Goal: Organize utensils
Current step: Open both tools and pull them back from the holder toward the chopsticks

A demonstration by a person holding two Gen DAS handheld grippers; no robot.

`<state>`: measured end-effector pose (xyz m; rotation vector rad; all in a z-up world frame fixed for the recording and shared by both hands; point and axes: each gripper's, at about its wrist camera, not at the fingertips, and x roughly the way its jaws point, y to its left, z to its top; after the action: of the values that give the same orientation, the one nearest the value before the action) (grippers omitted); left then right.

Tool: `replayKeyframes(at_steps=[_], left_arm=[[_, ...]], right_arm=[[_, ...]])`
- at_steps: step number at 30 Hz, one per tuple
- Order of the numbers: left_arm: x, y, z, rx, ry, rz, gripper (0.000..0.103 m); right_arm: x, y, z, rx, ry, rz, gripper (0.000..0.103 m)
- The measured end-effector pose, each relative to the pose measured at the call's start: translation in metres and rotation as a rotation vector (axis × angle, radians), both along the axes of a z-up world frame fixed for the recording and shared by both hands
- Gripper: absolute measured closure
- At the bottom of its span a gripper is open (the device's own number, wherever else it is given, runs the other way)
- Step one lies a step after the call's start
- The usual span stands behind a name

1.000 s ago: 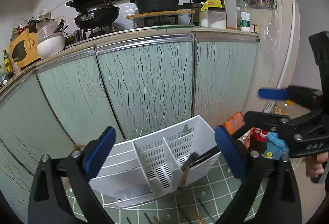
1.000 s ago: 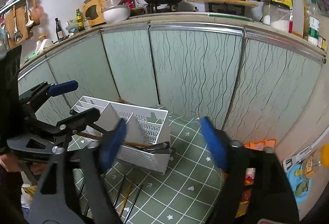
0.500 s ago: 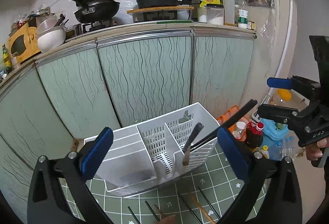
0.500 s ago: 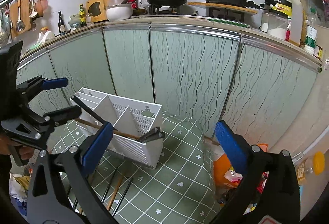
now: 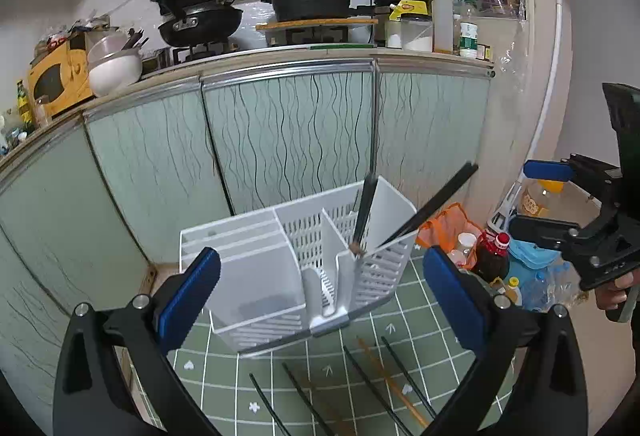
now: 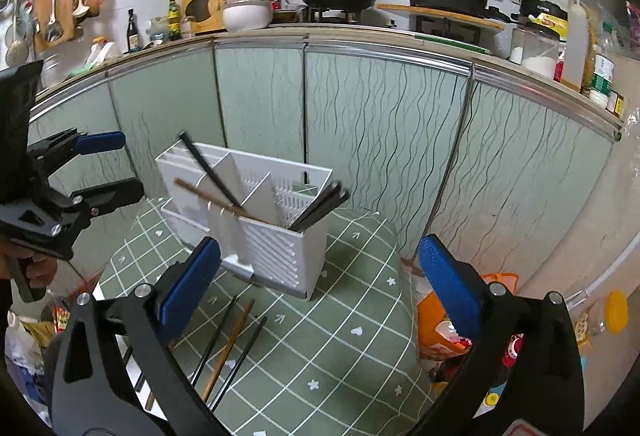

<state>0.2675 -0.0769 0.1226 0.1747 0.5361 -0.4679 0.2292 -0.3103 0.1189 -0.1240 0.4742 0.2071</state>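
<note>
Right wrist | chopsticks (image 6: 228,348) loose on mat (image 6: 340,336) | caddy (image 6: 276,248) behind

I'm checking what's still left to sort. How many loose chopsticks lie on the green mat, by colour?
Black chopsticks: 4
Wooden chopsticks: 2, one of them only faintly visible
Total: 6

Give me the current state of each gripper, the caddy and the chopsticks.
Left gripper: open, empty.
Right gripper: open, empty, jaws just widened.
White plastic slotted caddy: upright on green checked mat.
Black chopsticks: leaning in caddy.
Loose chopsticks: lying on mat.
</note>
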Motion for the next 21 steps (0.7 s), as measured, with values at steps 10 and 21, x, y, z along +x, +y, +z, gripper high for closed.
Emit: replayKeyframes(at_steps=[10, 21], left_arm=[[-0.031, 0.019, -0.025, 0.003, 0.001, 0.03, 0.004], [-0.065, 0.04, -0.056, 0.028, -0.013, 0.062, 0.004]], right_arm=[[-0.032, 0.014, -0.028, -0.047, -0.016, 0.016, 0.007], [-0.054, 0.027, -0.063, -0.042, -0.007, 0.047, 0.007]])
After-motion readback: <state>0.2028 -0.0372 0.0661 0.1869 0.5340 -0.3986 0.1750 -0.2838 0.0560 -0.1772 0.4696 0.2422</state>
